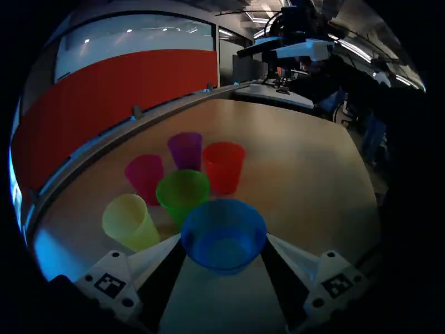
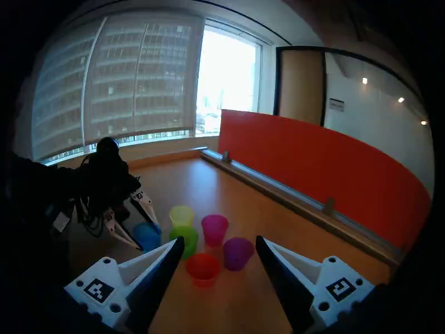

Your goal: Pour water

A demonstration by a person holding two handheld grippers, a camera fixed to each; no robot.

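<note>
The left gripper (image 1: 222, 238) clasps the blue cup (image 1: 223, 253) by its sides, both fingers pressed to the wall, with the cup upright at 6 o'clock of the cluster on the wooden table (image 1: 317, 167). The right gripper (image 2: 218, 240) is spread wide and empty. To pour well, I would bring the blue rim over the green cup (image 1: 182, 192), its nearest neighbour at 11 o'clock, and tip slowly. Keep the squeeze gentle, as thin plastic likely flexes. Whether the blue cup holds water I cannot tell. All are smooth, translucent tumblers, round-mouthed and tapering downward. The yellow cup (image 1: 129, 221) is at 9 o'clock, the pink cup (image 1: 146, 175) at 10, the purple cup (image 1: 186, 149) and red cup (image 1: 223, 164) toward 12
</note>
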